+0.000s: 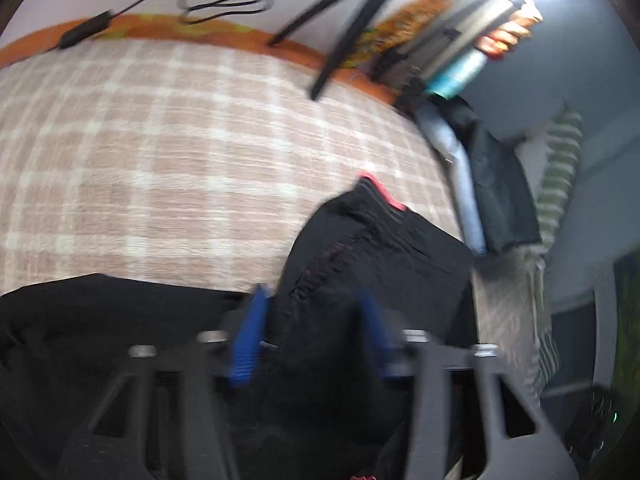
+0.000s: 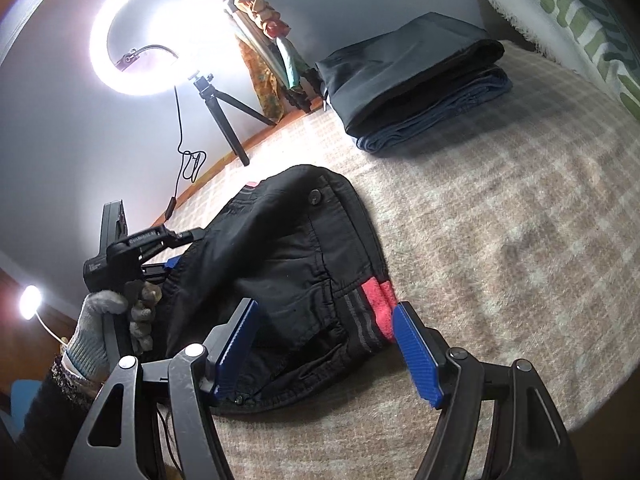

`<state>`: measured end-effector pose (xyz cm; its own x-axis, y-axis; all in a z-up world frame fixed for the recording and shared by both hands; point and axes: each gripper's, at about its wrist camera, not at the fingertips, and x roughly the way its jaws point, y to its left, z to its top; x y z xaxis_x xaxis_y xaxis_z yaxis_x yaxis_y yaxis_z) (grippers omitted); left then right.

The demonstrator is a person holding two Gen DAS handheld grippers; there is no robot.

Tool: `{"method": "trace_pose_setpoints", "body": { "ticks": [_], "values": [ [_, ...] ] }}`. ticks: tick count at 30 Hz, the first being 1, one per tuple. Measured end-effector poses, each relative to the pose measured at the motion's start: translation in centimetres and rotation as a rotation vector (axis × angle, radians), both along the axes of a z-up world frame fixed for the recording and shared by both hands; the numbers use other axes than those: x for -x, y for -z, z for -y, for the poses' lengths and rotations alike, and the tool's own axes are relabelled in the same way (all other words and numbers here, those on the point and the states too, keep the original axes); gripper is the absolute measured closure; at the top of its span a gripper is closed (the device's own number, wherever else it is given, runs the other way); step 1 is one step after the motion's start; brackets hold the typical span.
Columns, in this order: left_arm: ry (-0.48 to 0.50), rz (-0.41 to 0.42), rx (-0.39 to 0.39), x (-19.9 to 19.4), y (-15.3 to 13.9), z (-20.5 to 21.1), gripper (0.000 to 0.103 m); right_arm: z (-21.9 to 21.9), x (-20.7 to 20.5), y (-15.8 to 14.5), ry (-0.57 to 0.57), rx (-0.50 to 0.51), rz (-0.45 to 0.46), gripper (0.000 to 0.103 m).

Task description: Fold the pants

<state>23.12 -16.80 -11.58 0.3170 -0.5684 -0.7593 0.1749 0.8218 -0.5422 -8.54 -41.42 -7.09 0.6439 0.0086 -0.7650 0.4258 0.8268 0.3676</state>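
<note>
The black pants (image 2: 288,264) lie bunched on the checked blanket (image 2: 500,240) that covers the bed, waistband toward the right gripper, its red patch (image 2: 378,304) turned up. The right gripper (image 2: 326,344) hangs over that waistband with its jaws spread wide; the blue pads (image 2: 416,356) sit either side of the red patch and press on nothing, so it is released. The left gripper (image 1: 316,320) has cloth of the pants (image 1: 380,256) heaped between its blue pads (image 1: 250,340); the view is blurred, but the fabric fills the narrow gap and the pads seem to pinch it. From the right wrist view you can see a gloved hand (image 2: 108,320) wrapped round the left gripper's handle at the pants' far side. Further back on the blanket, well apart from the pants, is a stack of folded clothes (image 2: 416,88), a dark one on top of a blue one. A ring light (image 2: 156,32) on a small tripod (image 2: 228,120) glares by the wall, its cable (image 2: 180,132) trailing down. A green-striped pillow (image 2: 576,16) lies beside the stack
</note>
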Motion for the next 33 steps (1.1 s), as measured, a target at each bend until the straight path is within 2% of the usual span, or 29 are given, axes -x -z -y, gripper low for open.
{"method": "trace_pose_setpoints", "body": {
  "ticks": [1,3,8,13,15,19,23,27,30,33],
  "values": [
    [0.028,0.012,0.026,0.3,-0.3,0.2,0.079,0.0,0.0,-0.1,0.001,-0.001,0.001,0.03],
    [0.082,0.058,0.03,1.3,-1.5,0.7,0.081,0.0,0.0,-0.1,-0.005,-0.012,0.004,0.033],
    [0.197,0.08,0.09,4.1,-3.6,2.2,0.082,0.1,-0.4,-0.1,-0.012,-0.021,0.012,0.038],
    [0.329,0.059,0.103,8.1,-3.0,5.6,0.082,1.5,0.0,-0.4,0.024,-0.082,0.066,0.038],
    [0.4,0.045,0.077,9.7,-2.2,7.2,0.082,1.8,0.1,-0.5,0.041,-0.091,0.077,0.038],
    [0.481,0.102,-0.02,12.0,-1.3,9.5,0.081,2.1,-0.1,-0.6,0.04,-0.101,0.09,0.038],
    [0.494,0.106,-0.013,12.7,-1.7,9.8,0.081,2.2,-0.9,-0.6,0.002,-0.137,0.11,0.038],
    [0.459,0.119,0.023,13.2,-2.9,8.1,0.077,2.5,-1.8,0.2,0.002,-0.148,0.079,0.038],
    [0.426,0.156,0.008,13.8,-3.5,6.3,0.065,2.8,-2.6,1.2,0.013,-0.147,0.043,0.038],
    [0.38,0.168,0.012,14.4,-3.4,4.1,0.065,3.0,-3.4,1.9,0.029,-0.118,0.008,0.038]
  ]
}}
